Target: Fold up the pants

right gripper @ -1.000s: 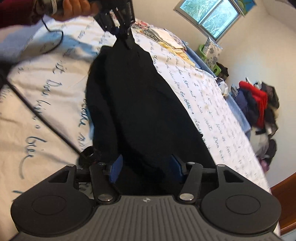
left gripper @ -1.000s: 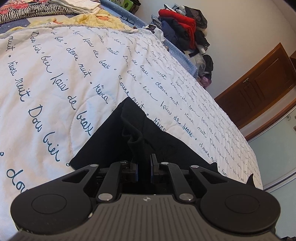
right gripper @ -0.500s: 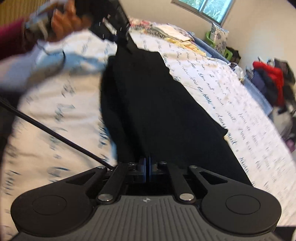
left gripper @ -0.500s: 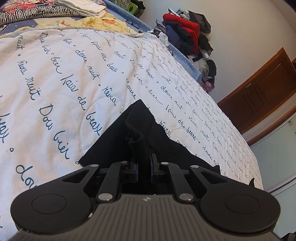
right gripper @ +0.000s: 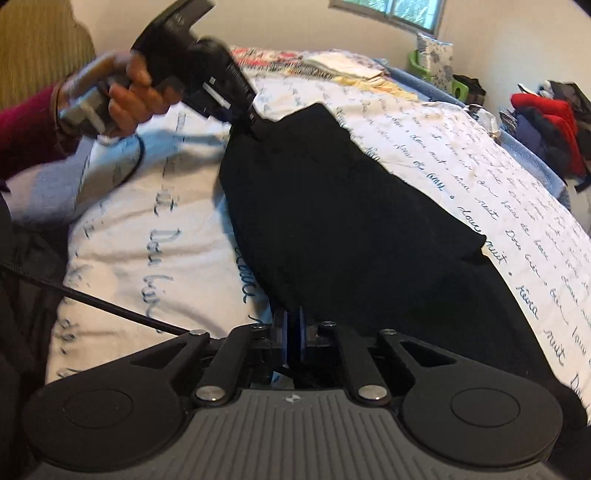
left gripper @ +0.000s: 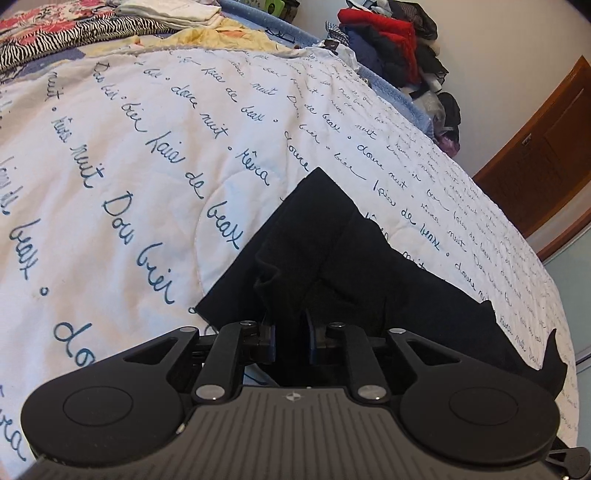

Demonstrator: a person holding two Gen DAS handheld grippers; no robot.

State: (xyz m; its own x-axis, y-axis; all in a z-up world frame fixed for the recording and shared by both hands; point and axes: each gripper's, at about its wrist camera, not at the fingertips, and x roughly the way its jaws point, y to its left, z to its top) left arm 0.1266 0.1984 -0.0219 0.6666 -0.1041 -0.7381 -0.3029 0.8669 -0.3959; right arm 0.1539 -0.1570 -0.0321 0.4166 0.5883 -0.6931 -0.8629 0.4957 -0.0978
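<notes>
black pants [right gripper: 351, 221] lengthwise, apparently claw-to-claw

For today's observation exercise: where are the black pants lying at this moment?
In both wrist views, the black pants lie stretched along the white quilt with blue handwriting, one end between the left claw fingers, the near end in the right claw.

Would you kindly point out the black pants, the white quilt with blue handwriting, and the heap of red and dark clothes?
black pants [right gripper: 351, 221]: right wrist view, middle of the spread cloth.
white quilt with blue handwriting [left gripper: 129, 147]: left wrist view, bare printed part.
heap of red and dark clothes [left gripper: 391, 33]: left wrist view, red garment.
</notes>
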